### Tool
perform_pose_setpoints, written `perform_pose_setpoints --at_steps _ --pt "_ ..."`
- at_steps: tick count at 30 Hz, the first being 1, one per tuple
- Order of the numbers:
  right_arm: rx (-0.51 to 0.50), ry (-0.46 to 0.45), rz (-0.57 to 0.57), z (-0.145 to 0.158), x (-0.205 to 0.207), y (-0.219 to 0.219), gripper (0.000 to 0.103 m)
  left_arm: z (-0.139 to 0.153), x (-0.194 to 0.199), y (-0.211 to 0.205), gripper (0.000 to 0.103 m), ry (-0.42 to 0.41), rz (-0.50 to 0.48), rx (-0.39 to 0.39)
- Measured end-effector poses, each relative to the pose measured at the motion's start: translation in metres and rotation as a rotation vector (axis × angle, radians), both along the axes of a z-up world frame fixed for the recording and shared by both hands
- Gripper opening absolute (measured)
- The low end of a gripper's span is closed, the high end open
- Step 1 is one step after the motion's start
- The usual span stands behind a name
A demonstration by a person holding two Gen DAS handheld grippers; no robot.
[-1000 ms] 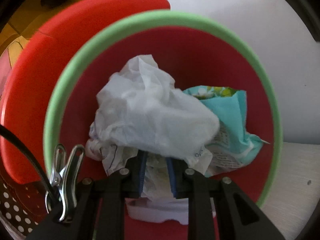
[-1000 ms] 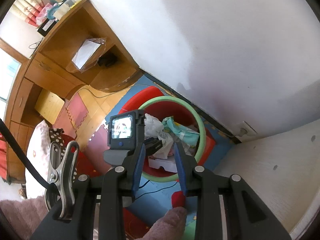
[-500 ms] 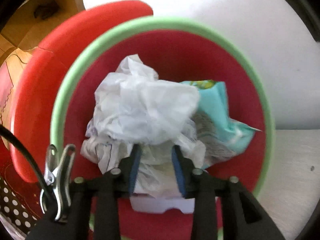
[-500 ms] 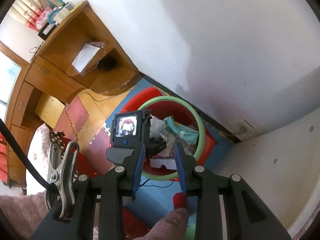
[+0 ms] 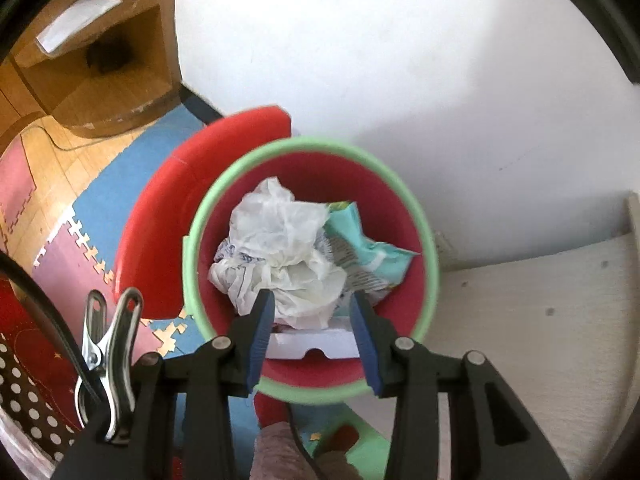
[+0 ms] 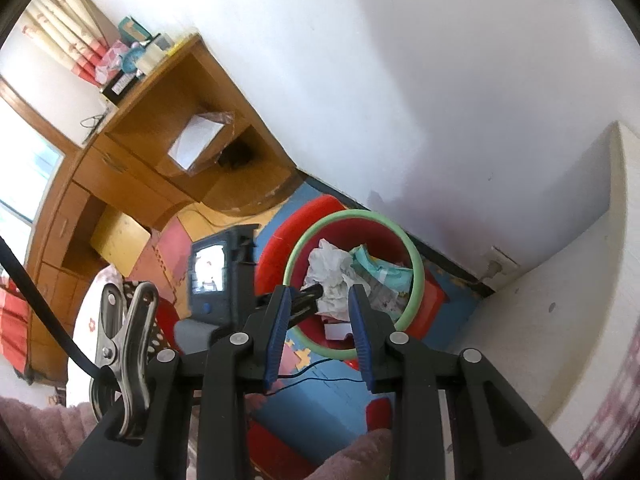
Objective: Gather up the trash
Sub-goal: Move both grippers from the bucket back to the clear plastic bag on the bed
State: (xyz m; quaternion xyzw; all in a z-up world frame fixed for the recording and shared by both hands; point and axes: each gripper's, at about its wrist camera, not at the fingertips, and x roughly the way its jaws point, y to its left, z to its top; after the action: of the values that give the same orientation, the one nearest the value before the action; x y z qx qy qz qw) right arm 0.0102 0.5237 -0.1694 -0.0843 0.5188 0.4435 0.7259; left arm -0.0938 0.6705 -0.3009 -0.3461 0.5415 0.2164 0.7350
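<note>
The left gripper (image 5: pixel 312 332) hangs above the red trash bin (image 5: pixel 416 280) with the green rim, and its jaws are opening; nothing is between the blue pads, the trash lies lower, inside the bin. The right gripper (image 6: pixel 320 320) waits further back and higher. Its jaws stand at a middle width and they are empty too.

The task's things are already in the bin, which stands on the foam floor mat (image 5: pixel 120 176) close to the white wall (image 5: pixel 400 60). On top lies a crumpled white plastic bag (image 5: pixel 288 240). Beside it, toward the wall side of the bin, sits a teal snack wrapper (image 5: pixel 372 252), partly under the bag. At the near wall of the bin a flat white carton (image 5: pixel 312 346) lies lowest.

The bag and the wrapper look very light and soft. They would fold under the pads and could spring open again, so they may rise above the rim. Both are thin film and probably slippery; a thick fold or a bunched corner gives the best hold, not a smooth face. The carton seems stiffer, and one edge is the place to pinch it. This drop appears finished.
</note>
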Motion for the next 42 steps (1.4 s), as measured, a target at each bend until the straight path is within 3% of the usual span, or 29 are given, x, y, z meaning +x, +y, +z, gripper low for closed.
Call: perform_pose_setpoints --at_steps 6,22,31,42 --pt "0.03 -0.008 0.007 0.016 -0.015 -0.018 0.032 0.049 -0.01 0.002 0.041 -0.051 0.006 0.033" --pt "0.189 -0.057 0.075 0.08 -0.056 -0.073 0.032 0.182 -0.058 -0.055 0.041 -0.154 -0.015 0.193" --pt "0.291 -0.125 0.095 0.12 -0.086 -0.118 0.032 0.249 -0.079 -0.102 0.041 -0.226 -0.042 0.287" --pt "0.39 -0.184 0.004 0.154 -0.103 -0.212 0.032 0.309 -0.084 -0.184 0.041 -0.283 -0.148 0.352"
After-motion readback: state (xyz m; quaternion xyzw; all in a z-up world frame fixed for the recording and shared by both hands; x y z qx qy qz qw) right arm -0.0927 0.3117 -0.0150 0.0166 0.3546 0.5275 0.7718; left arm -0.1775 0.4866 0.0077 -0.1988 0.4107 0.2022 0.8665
